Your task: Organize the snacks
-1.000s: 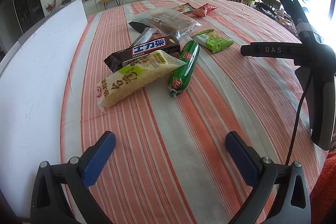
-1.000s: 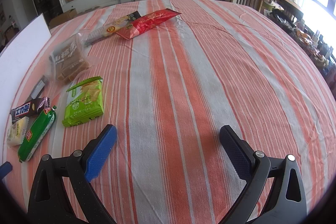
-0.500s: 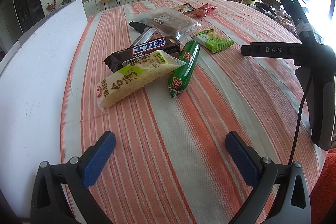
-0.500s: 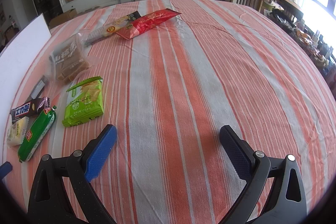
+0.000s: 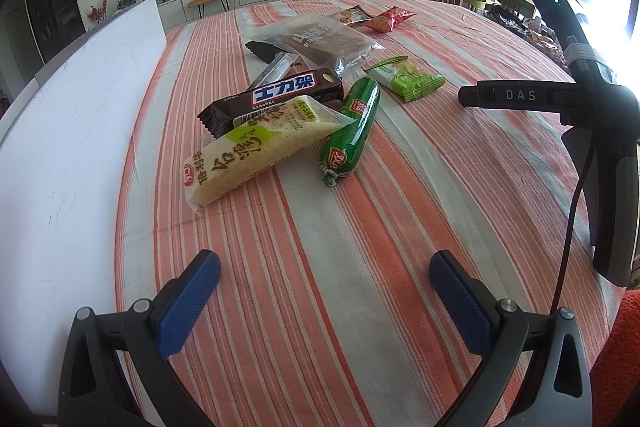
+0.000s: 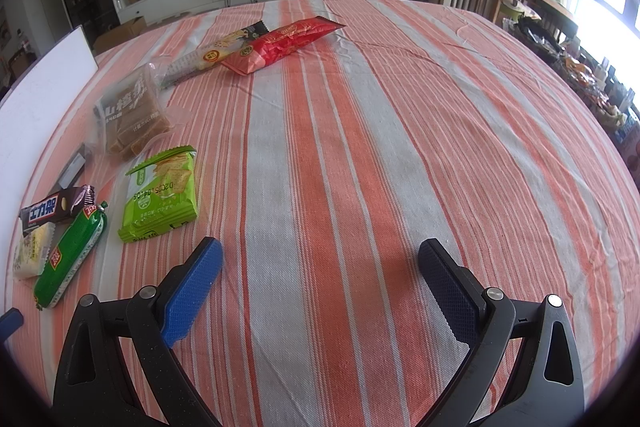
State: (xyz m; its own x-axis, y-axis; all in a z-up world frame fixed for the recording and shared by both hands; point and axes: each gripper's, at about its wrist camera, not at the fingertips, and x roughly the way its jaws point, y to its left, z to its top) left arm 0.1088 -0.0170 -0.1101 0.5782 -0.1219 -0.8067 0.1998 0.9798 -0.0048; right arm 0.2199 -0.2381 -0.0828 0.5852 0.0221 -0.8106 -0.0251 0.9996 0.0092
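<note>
1. Left wrist view: left gripper [image 5: 324,287] spread wide, pinching nothing, low centre of frame over bare striped cloth of the desk [image 5: 400,227]. Right wrist view: right gripper [image 6: 320,279] likewise spread and empty.
2. Snacks cluster in upper centre of the left view, well apart from both grippers. White board [image 5: 72,131] runs along the left edge.
3. Yellow rice-cracker pack [image 5: 256,151] is nearest; long axis runs lower left to upper right, its upper end resting on the brown chocolate bar [image 5: 276,97], which lies roughly parallel.
4. Green sausage stick [image 5: 352,131] lies just right of the cracker pack; long axis near-vertical in frame, crimped end pointing down toward the left gripper.
5. Green biscuit pack [image 5: 408,79], clear bag of brown slices [image 5: 320,43] and red pouch [image 6: 280,43] lie further up.
6. Handling, judged: all look light. Cracker pack probably brittle inside; take it across the short width at mid-length, gently. Sausage casing looks glossy and round, likely to slip or roll; pinch mid-body across its axis. Clear bag looks soft and slack; may sag.
7. Nothing sorted yet by the look of it.
</note>
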